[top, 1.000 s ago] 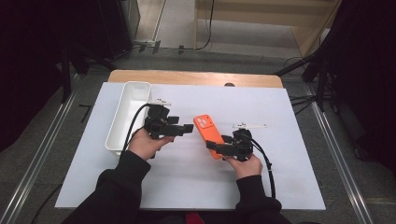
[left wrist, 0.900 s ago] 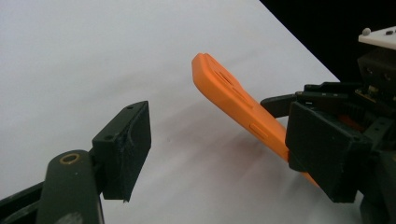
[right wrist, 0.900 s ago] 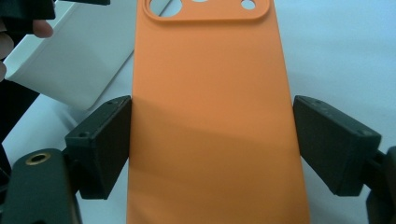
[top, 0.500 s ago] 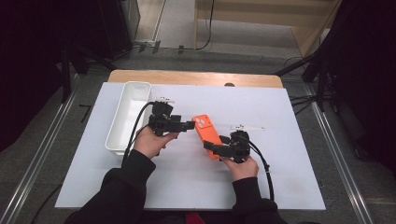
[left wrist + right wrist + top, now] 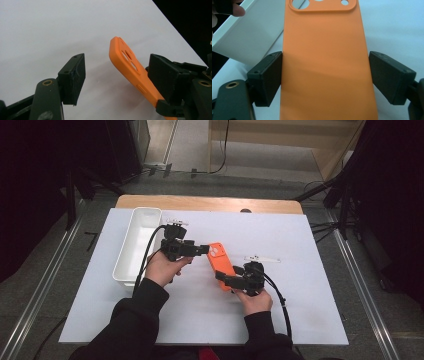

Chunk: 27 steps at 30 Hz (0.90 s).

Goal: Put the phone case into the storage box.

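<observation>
Orange phone case sits mid-frame on the white worktop, lower end pinched across its width by my right claw. My left claw has just been closing on the top end, jaws spread, not pressing; two-claw hold looks next.
</observation>
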Available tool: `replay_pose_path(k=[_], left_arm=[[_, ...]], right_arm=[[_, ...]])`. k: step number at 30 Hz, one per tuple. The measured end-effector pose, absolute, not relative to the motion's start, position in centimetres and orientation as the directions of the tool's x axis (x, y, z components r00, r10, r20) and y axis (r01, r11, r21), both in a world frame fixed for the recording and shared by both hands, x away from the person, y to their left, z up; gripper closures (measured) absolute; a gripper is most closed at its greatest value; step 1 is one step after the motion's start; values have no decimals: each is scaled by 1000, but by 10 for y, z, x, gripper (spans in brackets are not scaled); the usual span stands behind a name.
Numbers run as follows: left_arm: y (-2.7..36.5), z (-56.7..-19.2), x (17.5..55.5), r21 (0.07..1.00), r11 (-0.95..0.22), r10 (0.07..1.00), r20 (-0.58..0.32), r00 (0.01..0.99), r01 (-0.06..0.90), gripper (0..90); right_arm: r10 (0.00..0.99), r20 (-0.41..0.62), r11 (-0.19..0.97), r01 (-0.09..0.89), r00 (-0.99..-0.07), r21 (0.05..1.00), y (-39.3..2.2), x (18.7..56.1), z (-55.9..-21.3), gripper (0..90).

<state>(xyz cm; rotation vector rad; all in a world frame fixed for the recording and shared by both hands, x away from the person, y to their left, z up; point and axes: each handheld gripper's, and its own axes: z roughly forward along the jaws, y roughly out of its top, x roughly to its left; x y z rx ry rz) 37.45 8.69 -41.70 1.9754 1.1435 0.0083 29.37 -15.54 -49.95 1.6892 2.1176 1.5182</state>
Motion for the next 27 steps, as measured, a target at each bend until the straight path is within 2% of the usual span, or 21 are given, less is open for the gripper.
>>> replay_pose_path(k=[18,27], left_arm=[[80,-421,382,635,-177,735,-423,530,752,391],[76,-422,384,615,-152,730,-458,507,774,498]], right_arm=[[765,510,-114,698,-392,707,-150,292,-501,145],[760,518,-126,693,-392,710,-146,292,-501,145]])
